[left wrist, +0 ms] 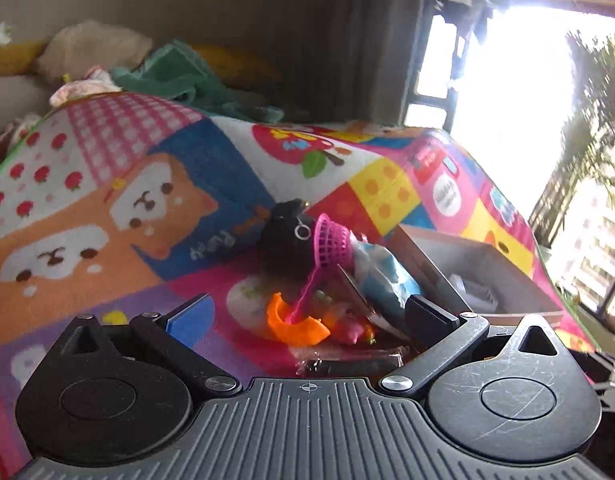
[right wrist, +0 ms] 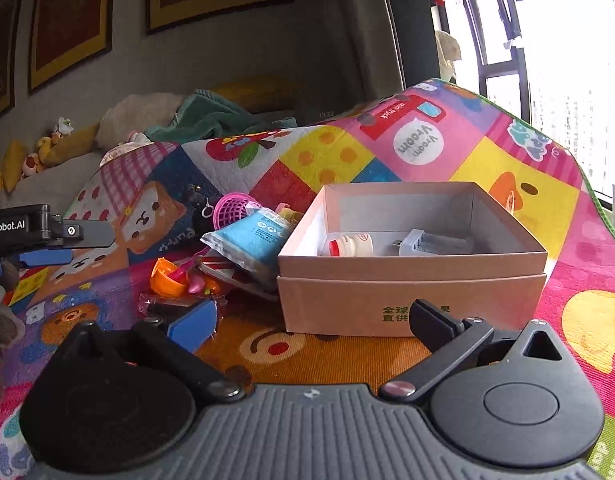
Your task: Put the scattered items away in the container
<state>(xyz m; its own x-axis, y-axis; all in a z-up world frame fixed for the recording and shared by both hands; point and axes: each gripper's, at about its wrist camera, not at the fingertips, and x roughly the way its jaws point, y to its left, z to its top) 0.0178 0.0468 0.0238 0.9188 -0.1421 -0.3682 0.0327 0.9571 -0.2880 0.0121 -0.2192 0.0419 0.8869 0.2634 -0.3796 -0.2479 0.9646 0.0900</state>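
A pile of small items lies on the colourful play mat: a black plush (left wrist: 285,236), a pink toy basket (left wrist: 331,242), a blue pouch (left wrist: 383,276), an orange shell piece (left wrist: 295,320) and a clear-wrapped dark item (left wrist: 347,364). My left gripper (left wrist: 309,316) is open just above the mat, its fingers on either side of the orange piece. The cardboard box (right wrist: 407,280) stands to the right of the pile and holds a small red-capped bottle (right wrist: 349,245) and a white adapter (right wrist: 423,242). My right gripper (right wrist: 311,322) is open and holds nothing, in front of the box's near wall.
The play mat (right wrist: 507,184) rises at the back over a sofa with cushions, a green towel (right wrist: 211,116) and soft toys. The left gripper (right wrist: 67,246) shows at the left edge of the right wrist view. A bright window lies to the right.
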